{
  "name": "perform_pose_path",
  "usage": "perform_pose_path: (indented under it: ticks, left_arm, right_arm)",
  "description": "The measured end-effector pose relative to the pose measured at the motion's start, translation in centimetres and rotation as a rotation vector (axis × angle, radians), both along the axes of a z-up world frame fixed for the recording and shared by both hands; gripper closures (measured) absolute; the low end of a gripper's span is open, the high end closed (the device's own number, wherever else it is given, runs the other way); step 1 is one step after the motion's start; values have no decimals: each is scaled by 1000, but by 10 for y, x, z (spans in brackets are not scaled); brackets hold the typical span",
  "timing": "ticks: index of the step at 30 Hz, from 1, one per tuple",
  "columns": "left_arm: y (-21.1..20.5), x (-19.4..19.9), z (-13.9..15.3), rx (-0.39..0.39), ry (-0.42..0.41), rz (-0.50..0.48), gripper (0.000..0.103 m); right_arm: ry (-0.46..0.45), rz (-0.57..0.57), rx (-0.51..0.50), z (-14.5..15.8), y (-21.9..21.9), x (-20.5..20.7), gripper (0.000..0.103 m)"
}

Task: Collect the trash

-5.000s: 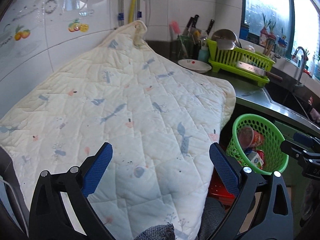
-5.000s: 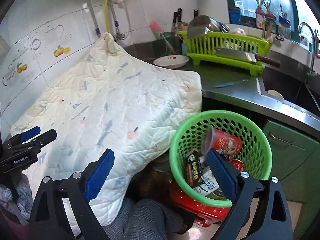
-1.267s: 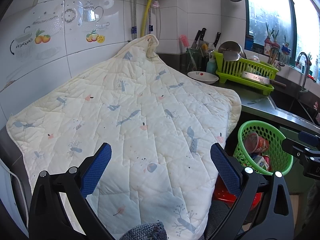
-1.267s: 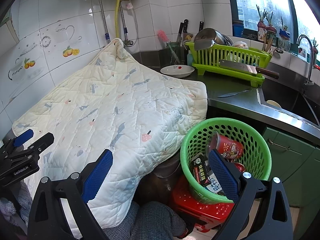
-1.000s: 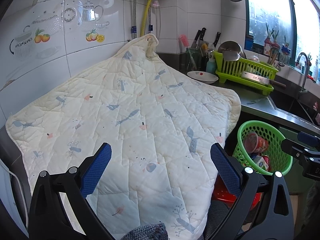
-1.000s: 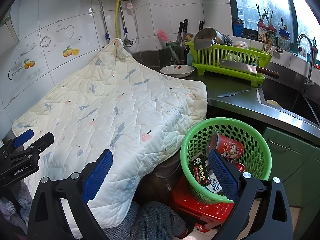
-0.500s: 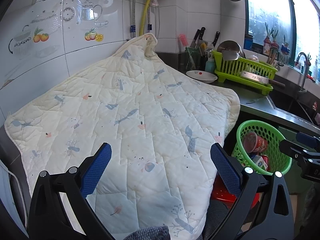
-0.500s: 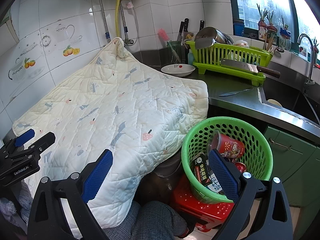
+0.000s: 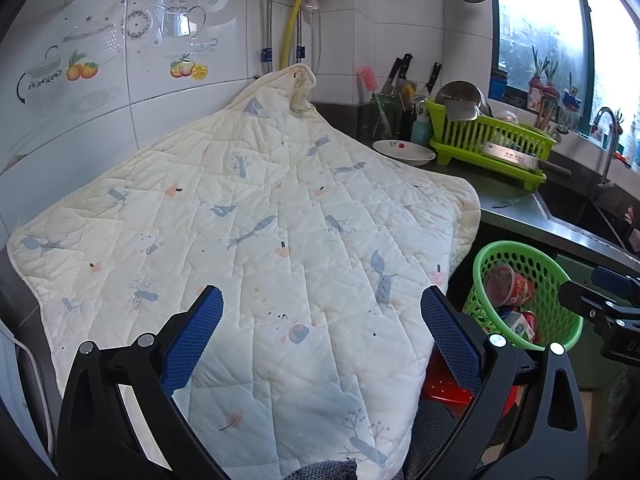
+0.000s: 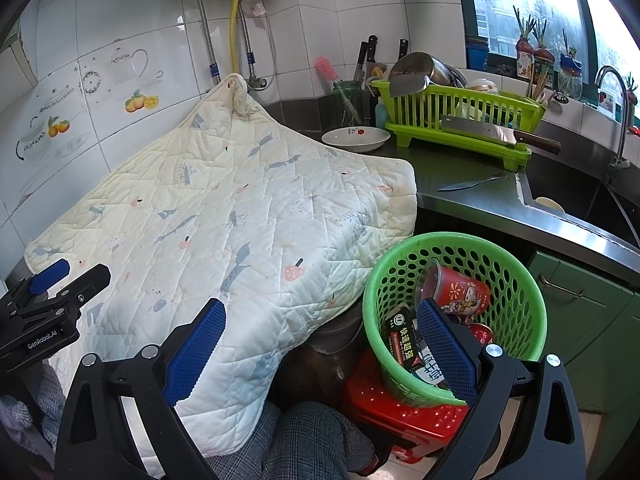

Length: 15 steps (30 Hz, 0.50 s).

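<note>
The left hand-held gripper (image 9: 322,320) is hanging with its blue-padded fingers (image 9: 192,336) spread wide and nothing between them, over the near edge of a cream quilted blanket (image 9: 260,240) printed with small birds and trees; the right hand-held gripper (image 10: 320,332) is likewise gaping wide and gripping nothing, its left finger over the blanket's drooping corner and its right finger in front of the green perforated waste basket (image 10: 516,280); a knee in grey checked trousers (image 10: 304,440) is showing at the bottom of the right wrist view; the basket is sitting on a red plastic stool (image 10: 400,412) just beside the blanket's overhanging edge, and inside it are lying the collected trash items: a red printed paper cup (image 10: 460,292) tipped on its side, a dark carton with yellow lettering (image 10: 404,340) and a white carton partly hidden behind the finger; beyond, the blanket is covering most of the dark tabletop (image 10: 472,200) and rising at its far corner against the tiled wall (image 10: 120,40); farther along the tabletop a loose knife (image 10: 472,183) is lying flat, a white dish (image 10: 356,139) is standing beside a lime dish rack (image 10: 460,120) with a cleaver (image 10: 496,133) resting across its front; farthest off, a faucet (image 10: 616,112) is arching over the sink by the window.
</note>
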State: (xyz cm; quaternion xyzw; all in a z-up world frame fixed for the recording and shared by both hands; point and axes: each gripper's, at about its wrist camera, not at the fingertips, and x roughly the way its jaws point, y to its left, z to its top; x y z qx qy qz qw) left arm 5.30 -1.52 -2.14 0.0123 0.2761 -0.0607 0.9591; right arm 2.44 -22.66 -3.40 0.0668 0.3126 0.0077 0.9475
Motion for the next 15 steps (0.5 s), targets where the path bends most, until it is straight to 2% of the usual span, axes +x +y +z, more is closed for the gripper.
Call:
perform_pose_path:
  ticks: [15]
  left_arm:
    - [1,4,-2,-3,19,2,5]
  right_arm:
    - [2,0,2,0,0,1,10]
